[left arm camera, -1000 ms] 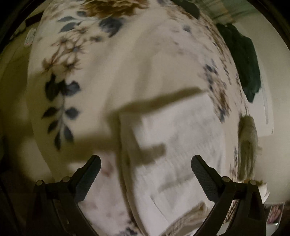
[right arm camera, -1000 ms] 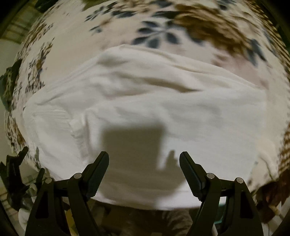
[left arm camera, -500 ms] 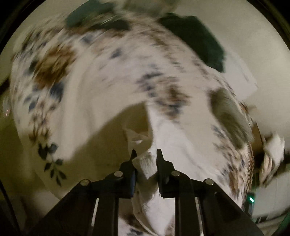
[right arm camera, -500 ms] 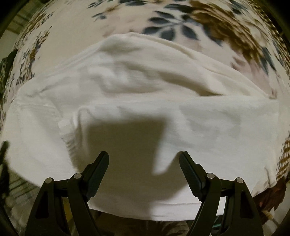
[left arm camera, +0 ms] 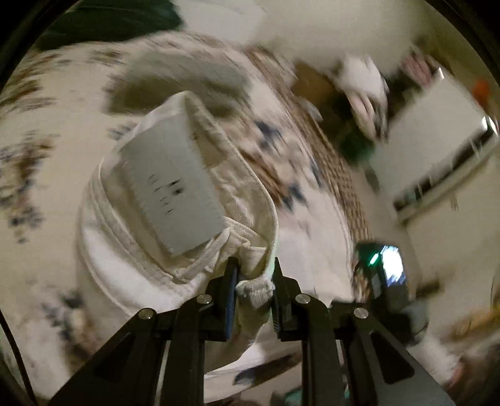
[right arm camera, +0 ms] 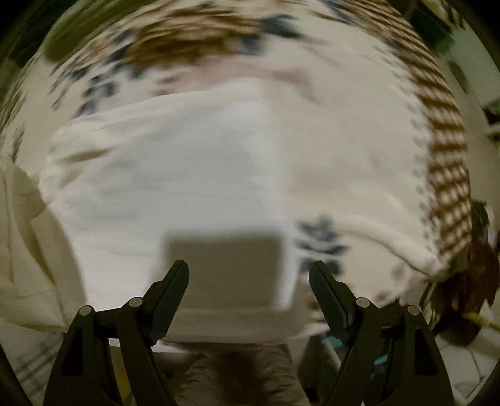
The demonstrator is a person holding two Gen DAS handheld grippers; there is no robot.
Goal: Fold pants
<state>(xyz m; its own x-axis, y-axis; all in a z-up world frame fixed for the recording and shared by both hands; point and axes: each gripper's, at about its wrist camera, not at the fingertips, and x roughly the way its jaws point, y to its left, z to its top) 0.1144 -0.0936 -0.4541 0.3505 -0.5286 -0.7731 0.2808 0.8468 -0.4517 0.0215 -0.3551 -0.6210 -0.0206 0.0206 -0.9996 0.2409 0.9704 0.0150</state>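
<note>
The white pants (left arm camera: 131, 250) lie on a floral bedspread (left arm camera: 47, 131). My left gripper (left arm camera: 254, 281) is shut on a bunched corner of the pants near the waistband and holds it lifted, so the inside label (left arm camera: 172, 184) faces the camera. In the right wrist view the pants (right arm camera: 187, 175) spread flat and blurred across the bedspread (right arm camera: 359, 140). My right gripper (right arm camera: 250, 281) is open and empty above their near edge, its shadow on the cloth.
The bed's patterned border (left arm camera: 350, 187) runs down the right side of the left wrist view, with a white cabinet (left arm camera: 437, 131) and a small lit device (left arm camera: 384, 265) beyond it. A dark green cloth (left arm camera: 109, 18) lies at the far edge.
My left gripper closed on the pants corner, then lifted and swung it right, turning the waistband over. My right gripper stayed open and shifted right over the pants.
</note>
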